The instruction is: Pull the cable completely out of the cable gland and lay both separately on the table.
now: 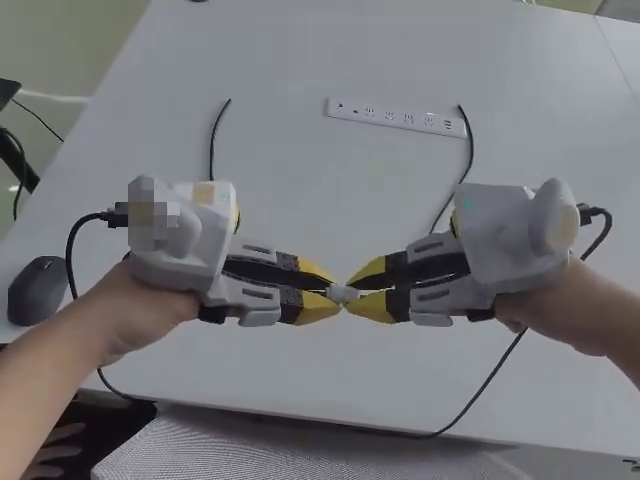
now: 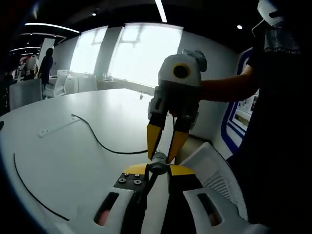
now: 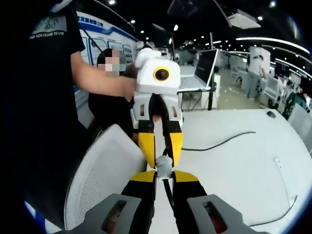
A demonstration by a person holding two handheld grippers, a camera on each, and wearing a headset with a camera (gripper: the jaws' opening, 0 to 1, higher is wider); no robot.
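Seen from the head view, two hands held the tools tip to tip at the lower centre of the frame, above the near edge of a white table (image 1: 300,60). The left hand-held gripper (image 1: 335,302) came in from the left of the frame and the right hand-held gripper (image 1: 352,296) from the right. A small pale cable gland (image 1: 343,294) sat where their yellow tips met, lifted off the table.

In the left gripper view, the grey gland lay low in the centre, pinched between that tool's narrowed jaws. The other tool's tips touched it from above.

In the right gripper view, a thin black cable (image 3: 168,191) ran out of the gland and down the middle of the frame. It passed between that tool's jaws, which appeared closed narrowly on it just beside the gland.

In the head view, a white power strip (image 1: 397,116) lay in the upper centre, and a loose black wire (image 1: 213,140) to its left. A dark computer mouse (image 1: 38,288) rested at the left edge. A white mesh chair (image 3: 100,170) stood in the lower left of the right gripper view.
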